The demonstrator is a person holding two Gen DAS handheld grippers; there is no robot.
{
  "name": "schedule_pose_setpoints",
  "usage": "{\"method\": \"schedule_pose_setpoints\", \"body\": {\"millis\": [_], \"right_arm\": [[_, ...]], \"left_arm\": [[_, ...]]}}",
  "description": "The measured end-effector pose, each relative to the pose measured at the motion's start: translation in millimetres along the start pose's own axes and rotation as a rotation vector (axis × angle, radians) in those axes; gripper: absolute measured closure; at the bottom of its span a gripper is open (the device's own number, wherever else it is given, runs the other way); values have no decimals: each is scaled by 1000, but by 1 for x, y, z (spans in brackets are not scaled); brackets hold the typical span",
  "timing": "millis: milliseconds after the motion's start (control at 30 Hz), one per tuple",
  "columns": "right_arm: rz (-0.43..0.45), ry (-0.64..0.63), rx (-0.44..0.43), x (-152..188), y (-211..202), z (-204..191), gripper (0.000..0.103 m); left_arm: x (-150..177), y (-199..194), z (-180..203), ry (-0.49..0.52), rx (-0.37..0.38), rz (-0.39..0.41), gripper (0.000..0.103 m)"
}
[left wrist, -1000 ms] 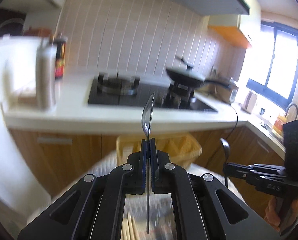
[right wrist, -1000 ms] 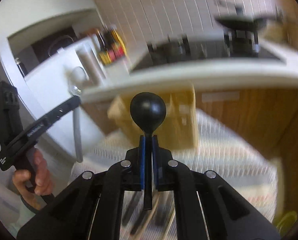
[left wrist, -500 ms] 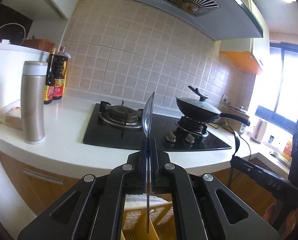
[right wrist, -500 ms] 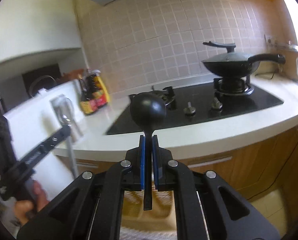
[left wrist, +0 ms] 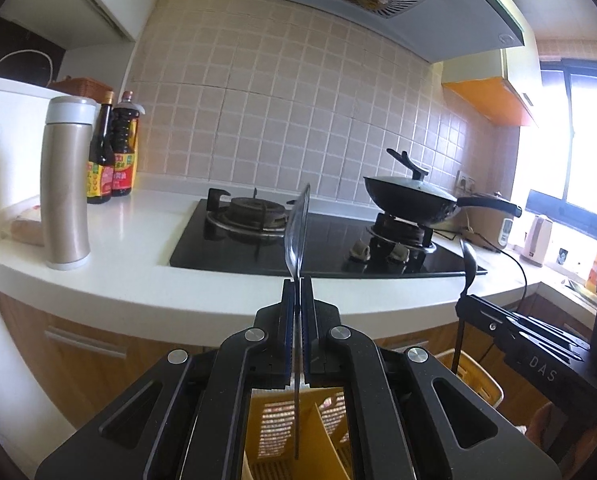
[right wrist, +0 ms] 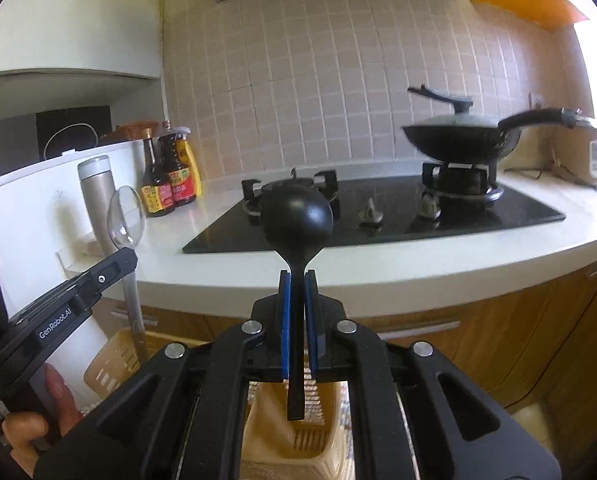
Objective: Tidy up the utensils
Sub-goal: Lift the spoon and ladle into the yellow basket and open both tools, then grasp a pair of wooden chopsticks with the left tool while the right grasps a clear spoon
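Right wrist: two spoons [right wrist: 296,216] [right wrist: 125,216] (one per gripper), one basket [right wrist: 294,444].

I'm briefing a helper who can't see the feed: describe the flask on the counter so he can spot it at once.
Find the black hob set in the white counter; left of it, near the counter's front edge, stands the flask. It is a tall champagne-coloured metal cylinder with a pale cap, unlike the two dark, labelled sauce bottles behind it.

Matte black left gripper [left wrist: 297,292], right gripper [right wrist: 297,284]; blue pads inside the fingers, silver screws behind, white lettering along the sides.
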State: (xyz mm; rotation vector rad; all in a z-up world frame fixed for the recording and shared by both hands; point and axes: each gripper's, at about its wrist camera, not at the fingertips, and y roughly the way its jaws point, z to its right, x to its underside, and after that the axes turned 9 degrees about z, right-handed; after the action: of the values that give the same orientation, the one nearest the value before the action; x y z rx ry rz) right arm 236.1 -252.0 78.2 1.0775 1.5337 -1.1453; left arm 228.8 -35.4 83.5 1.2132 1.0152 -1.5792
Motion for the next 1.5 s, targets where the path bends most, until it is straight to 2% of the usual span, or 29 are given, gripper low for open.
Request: {"method": "schedule_pose_setpoints", "body": {"millis": [167, 333, 400, 467, 567, 667, 767, 900, 1033, 1100, 1200, 1367, 1500], "right_arm": [[-6, 25, -20, 5, -11, 4, 97], [-17, 20, -24, 7, -29, 2, 78], [-24, 28, -24, 7, -36, 2, 69], [-30, 41, -27, 5, -47, 3, 64], [-38, 37, -24, 1, -65, 1, 64], [-68, 20, -26, -3, -82, -2, 64], [-117, 10, -1, -5, -96, -5, 64], [-234, 28, 12, 1, -104, -5, 64], [-402, 44, 10, 21, -101, -8, 64], [-485, 56, 10, 33, -95, -8, 64], [-615, 75, 10, 58, -84, -9, 64], [-781, 98, 23, 100, -69, -6, 65], [-835, 92, 20, 116, -63, -9, 73]], "left_arm": [[6, -10, -3, 4, 10, -10, 90], [5, -27, -9, -19, 22, -21, 78], [2, -35, -12, -34, 34, -30, 67], [-2, -46, -15, -49, 46, -37, 63], [-9, -64, -18, -60, 68, -64, 55], [-15, -81, -21, -64, 73, -103, 54], [-16, -89, -24, -69, 90, -208, 52], [0, -98, -31, -52, 70, -342, 53], [34, -97, -46, -46, 51, -524, 55], [52, -93, -51, -34, 44, -602, 60], [87, -84, -54, -23, 69, -746, 63], [122, -75, -47, 39, 83, -860, 68], [138, -70, -43, 71, 72, -898, 75]]}}
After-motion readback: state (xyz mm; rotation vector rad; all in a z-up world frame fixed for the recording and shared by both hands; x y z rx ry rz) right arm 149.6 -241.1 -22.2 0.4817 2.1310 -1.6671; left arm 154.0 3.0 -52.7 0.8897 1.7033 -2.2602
